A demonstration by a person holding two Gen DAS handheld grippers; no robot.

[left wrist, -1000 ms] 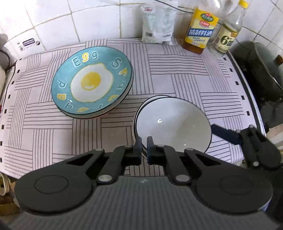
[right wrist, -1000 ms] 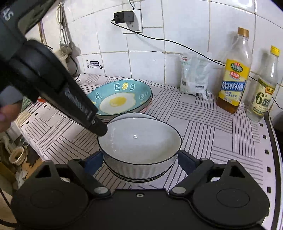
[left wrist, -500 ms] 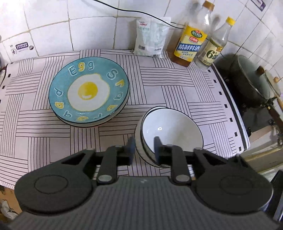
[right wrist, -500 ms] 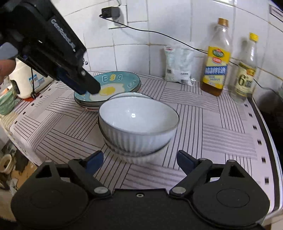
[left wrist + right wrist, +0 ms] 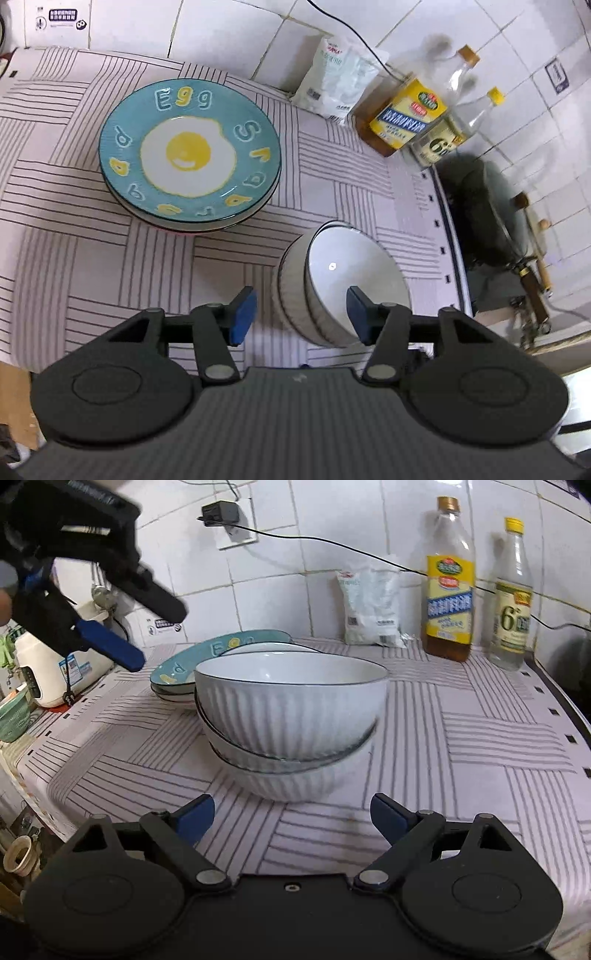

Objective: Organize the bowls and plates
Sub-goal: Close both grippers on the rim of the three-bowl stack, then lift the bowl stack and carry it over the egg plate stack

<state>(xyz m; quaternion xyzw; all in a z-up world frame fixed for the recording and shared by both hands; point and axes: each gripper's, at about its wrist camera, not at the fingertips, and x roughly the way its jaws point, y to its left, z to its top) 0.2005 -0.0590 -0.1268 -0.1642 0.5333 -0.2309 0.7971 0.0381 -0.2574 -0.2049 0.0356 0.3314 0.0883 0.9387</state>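
Both claws spread wide, holding nothing

Right gripper [image 5: 291, 814] sits bottom centre, just short of the stacked white ribbed bowls [image 5: 291, 716] mid-frame; teal egg-print plates [image 5: 221, 650] behind them, left gripper [image 5: 125, 627] released at upper left, over the striped tablecloth [image 5: 480, 738].

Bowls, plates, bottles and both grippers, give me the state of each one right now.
white bowls: nested, top one tilted, on the cloth.
egg plates: stacked, flat.
oil bottle: upright, capped.
clear bottle: upright, capped.
left gripper: open, holding nothing.
right gripper: open, short of the bowls.
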